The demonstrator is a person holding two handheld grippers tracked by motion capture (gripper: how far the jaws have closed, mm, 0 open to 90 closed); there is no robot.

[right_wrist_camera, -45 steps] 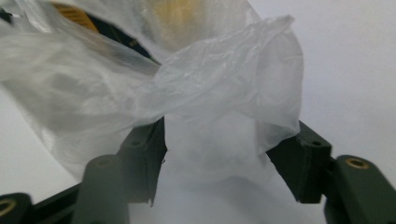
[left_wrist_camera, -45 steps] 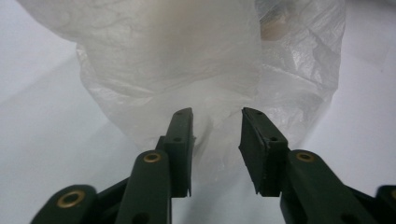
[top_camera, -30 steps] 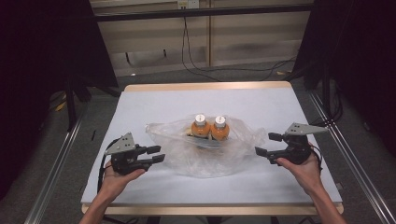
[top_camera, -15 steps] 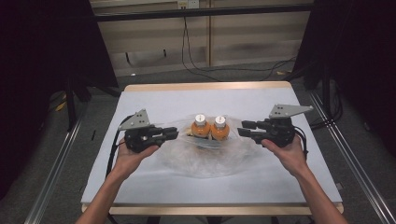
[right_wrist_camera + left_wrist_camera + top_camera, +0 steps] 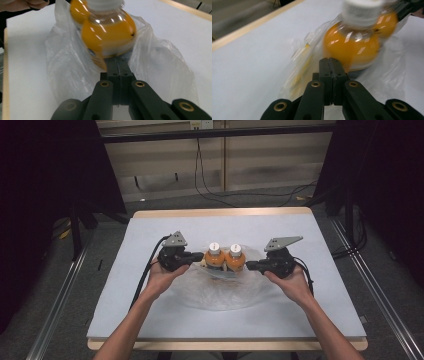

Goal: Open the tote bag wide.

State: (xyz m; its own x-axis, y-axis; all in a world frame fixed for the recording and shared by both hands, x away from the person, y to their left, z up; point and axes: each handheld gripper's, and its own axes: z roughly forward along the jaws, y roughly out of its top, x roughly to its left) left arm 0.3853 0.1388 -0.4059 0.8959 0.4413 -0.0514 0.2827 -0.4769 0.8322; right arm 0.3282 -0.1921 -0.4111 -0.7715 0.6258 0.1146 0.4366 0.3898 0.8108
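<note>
Clear plastic bag (image 5: 220, 290) lying mid-table, holding two orange bottles (image 5: 225, 259) upright, side by side. Flanking them in the high view: left gripper (image 5: 196, 256) and right gripper (image 5: 251, 265), jaws just finished closing. Showing close up (both gripper views): jaws pressed together, whether pinching bag film impossible to tell.

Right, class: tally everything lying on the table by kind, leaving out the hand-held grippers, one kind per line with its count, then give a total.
Orange bottles with white caps: 2, the left bottle and the right bottle
Clear plastic bag: 1
Total: 3
</note>
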